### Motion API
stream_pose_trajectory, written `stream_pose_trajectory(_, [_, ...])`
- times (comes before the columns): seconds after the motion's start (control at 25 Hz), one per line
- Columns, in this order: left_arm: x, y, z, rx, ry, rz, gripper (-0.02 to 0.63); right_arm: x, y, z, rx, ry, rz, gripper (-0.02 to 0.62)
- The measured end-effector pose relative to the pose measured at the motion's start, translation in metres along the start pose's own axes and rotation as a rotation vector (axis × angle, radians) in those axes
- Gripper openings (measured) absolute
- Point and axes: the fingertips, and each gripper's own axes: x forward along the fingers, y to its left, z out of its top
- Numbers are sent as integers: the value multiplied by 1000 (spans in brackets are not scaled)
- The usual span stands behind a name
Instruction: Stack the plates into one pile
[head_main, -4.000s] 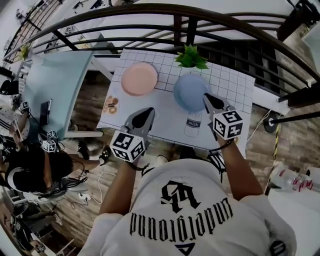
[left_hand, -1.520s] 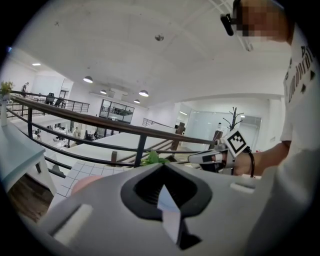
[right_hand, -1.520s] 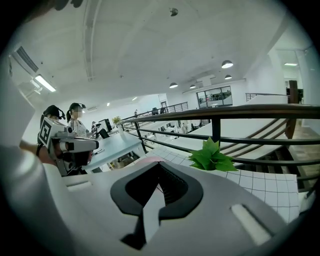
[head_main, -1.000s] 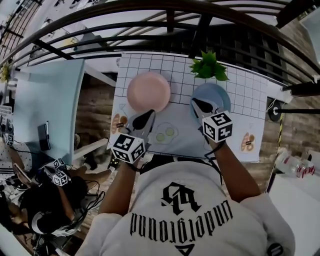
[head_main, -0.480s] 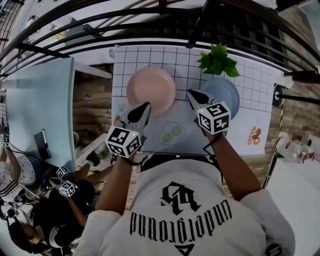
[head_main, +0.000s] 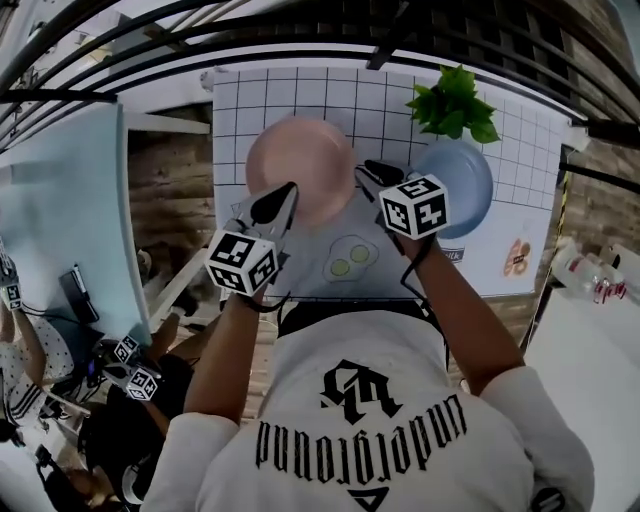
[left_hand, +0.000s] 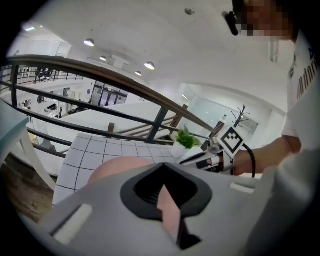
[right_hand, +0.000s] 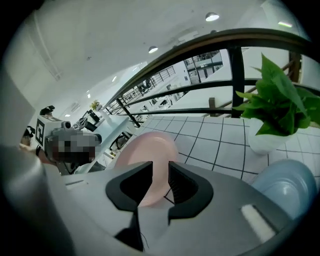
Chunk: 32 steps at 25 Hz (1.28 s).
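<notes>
The person (head_main: 370, 430), in a white printed shirt, leans over the table (head_main: 232, 120) with both arms stretched forward. The left gripper (head_main: 288, 190) points down and forward, its tip over the near left edge of the pink plate (head_main: 300, 160). In the left gripper view its jaws stand only a narrow slit apart, and the plate's pink shows through that slit. Whether the pads touch the rim cannot be told.

The right gripper (head_main: 368, 170) reaches in from the other side, its tip at the pink plate's right edge. Its jaws have just been opening and now stand clearly apart. The plate's pink shows in the gap between them, and the pads do not press on anything.

The pink plate lies flat on the gridded mat (head_main: 380, 95) that covers the table, between the two grippers. The blue plate (head_main: 468, 175) lies beside it to the right, apart from it, so the two are not stacked. Just beyond the blue plate stands a small green plant (head_main: 455, 100) in a white pot. Behind the table runs a dark railing (head_main: 300, 35).
</notes>
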Motion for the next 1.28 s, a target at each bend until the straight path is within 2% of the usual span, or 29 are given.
stream_pose_trajectory(0.28, [22,22,-12,-22,45,-12,49,39,-23,-16,91,79,-28,81])
stream_pose_trajectory(0.64, [29,39,-27,-59,60,5,49,69,-34,-34,142,146,-30,81])
stream_pose_trajectory(0.76, [30,41,-29,-62,60,12,49,78,-37,-34,173,146,-36,74])
stream_pose_trajectory(0.8, [30,41,-30,-65,58,13,49,80,-39,-34,200,143,-32,41])
stream_pose_trajectory(0.96, [27,35,-36,-85,62,10,49,77,-37,-39,298,133,-6,26])
stream_pose_trajectory(1.28, [19,28,-30,-74,39,39,49,70,-30,-31,273,104,34,26])
